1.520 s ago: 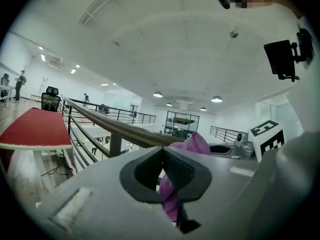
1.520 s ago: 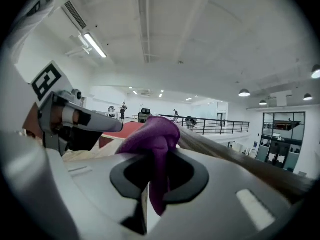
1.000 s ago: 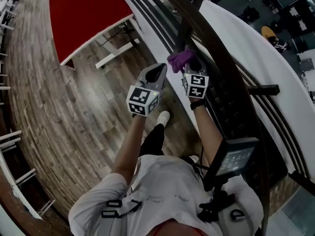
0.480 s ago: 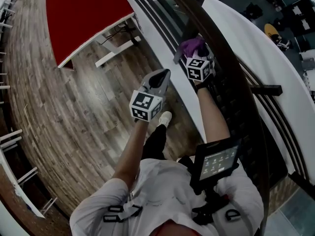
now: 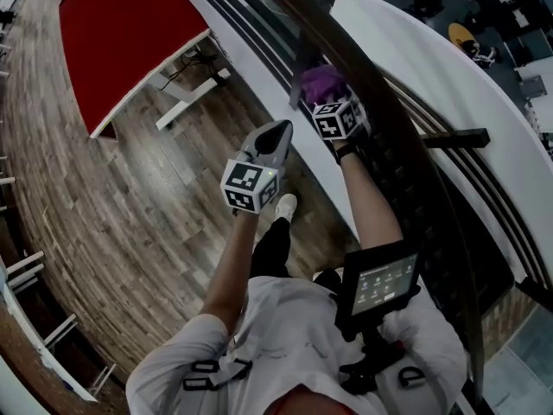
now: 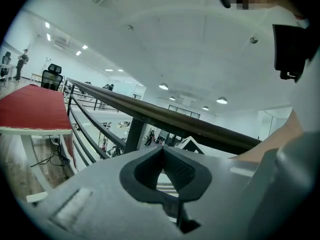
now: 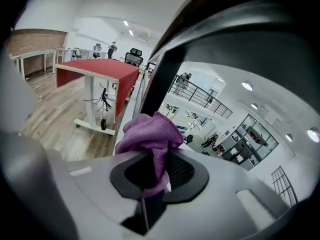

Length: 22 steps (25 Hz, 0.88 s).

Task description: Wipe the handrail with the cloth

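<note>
Wiping judged under way: the cloth [image 7: 150, 133], grasped by the right hand-held gripper [image 7: 154, 170], is held against the handrail [image 5: 403, 145] at upper centre, the wiped extent being indeterminable, while the left hand-held gripper [image 6: 162, 158] is clenched, empty, just beside the rail.

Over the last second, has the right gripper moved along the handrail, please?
Yes. The right gripper with the cloth has slid forward along the handrail, farther past the bracket.
</note>
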{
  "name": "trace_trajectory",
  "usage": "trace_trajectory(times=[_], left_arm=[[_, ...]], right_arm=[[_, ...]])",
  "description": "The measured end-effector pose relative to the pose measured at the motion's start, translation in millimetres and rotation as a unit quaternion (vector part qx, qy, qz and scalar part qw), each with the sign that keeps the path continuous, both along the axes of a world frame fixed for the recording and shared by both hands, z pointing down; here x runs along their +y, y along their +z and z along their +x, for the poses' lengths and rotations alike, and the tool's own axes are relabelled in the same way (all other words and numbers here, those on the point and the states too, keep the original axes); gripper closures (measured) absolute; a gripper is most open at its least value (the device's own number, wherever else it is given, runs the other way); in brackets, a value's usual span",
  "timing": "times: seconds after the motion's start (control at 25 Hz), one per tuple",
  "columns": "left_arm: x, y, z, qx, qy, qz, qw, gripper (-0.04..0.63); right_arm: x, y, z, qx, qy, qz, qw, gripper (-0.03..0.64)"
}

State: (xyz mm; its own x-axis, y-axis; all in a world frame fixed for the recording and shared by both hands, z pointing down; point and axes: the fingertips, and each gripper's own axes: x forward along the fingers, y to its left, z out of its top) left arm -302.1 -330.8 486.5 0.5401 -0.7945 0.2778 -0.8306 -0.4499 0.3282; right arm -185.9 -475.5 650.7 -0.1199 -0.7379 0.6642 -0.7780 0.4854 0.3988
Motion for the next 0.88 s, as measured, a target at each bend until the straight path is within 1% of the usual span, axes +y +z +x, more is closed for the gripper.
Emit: trace_trajectory(times=[0.16, 0.36, 0.52, 0.6, 0.72, 0.88], left_arm=[[9, -2, 28, -0.001, 0.034, 0.000, 0.9994, 0.595], [28, -2, 64, -0.012, 0.072, -0.001, 0.9973, 0.595], [41, 10, 95, -0.023, 0.106, -0.016, 0.9940, 0.595], [50, 17, 115, -0.029, 0.132, -0.022, 0.9906, 0.595], [65, 23, 148, -0.037, 0.173, -0.019, 0.9841, 0.595], [94, 31, 189, -0.043, 0.220, -0.026, 0.9743, 0.595]], right_arm=[[31, 0, 25, -0.002, 0.017, -0.006, 1.000, 0.569], [72, 3, 65, -0.037, 0.063, -0.029, 0.997, 0.569], [101, 6, 92, -0.038, 0.074, -0.032, 0.996, 0.569], [118, 6, 110, -0.041, 0.087, -0.033, 0.995, 0.569], [143, 7, 137, -0.041, 0.109, -0.032, 0.993, 0.569], [182, 4, 172, -0.035, 0.141, -0.033, 0.989, 0.569]])
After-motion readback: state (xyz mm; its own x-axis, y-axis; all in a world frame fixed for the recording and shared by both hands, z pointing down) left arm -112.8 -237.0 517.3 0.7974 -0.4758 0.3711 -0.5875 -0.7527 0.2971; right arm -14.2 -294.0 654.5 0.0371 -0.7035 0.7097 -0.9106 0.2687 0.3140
